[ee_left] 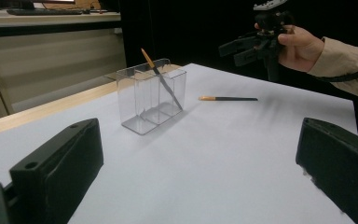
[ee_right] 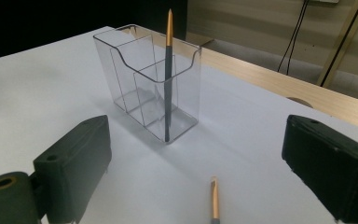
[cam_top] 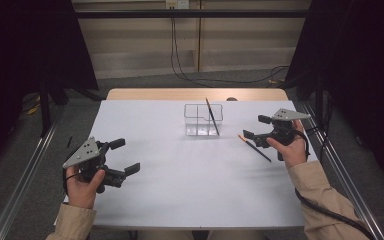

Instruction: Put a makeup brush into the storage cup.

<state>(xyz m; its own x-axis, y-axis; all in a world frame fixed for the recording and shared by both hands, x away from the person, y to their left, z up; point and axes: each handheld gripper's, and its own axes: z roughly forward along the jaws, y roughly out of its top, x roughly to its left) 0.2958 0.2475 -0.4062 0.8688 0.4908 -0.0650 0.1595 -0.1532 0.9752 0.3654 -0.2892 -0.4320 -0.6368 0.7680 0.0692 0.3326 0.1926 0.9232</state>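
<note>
Clear plastic holder (cam_top: 203, 120) stands upright on the white worktop (cam_top: 180, 190), divided into compartments. One brush (cam_top: 212, 116) already leans inside it, in the compartment nearest the right gripper (cam_top: 254, 128), orange tip up and dark handle foot on the holder floor; the other compartments look empty. A second brush (cam_top: 254, 147) lies flat on the worktop, to the right of the holder and apart from it, just beside the right gripper, orange end toward the holder. Right gripper hovers over that loose brush; its fingers (ee_right: 74, 163) stand wide apart with nothing between them. Left gripper (cam_top: 124, 156) is held well away from the holder on the opposite side, fingers (ee_left: 60, 163) likewise apart and empty. Judgement: the loose brush is light, thin and stiff, with a smooth round shaft likely to roll or slip under a glancing touch. Best hold looks like mid-shaft on the dark handle, fingers closing across its length and low to the worktop. The holder seems light too; a bump on insertion could shift or tip it.
</note>
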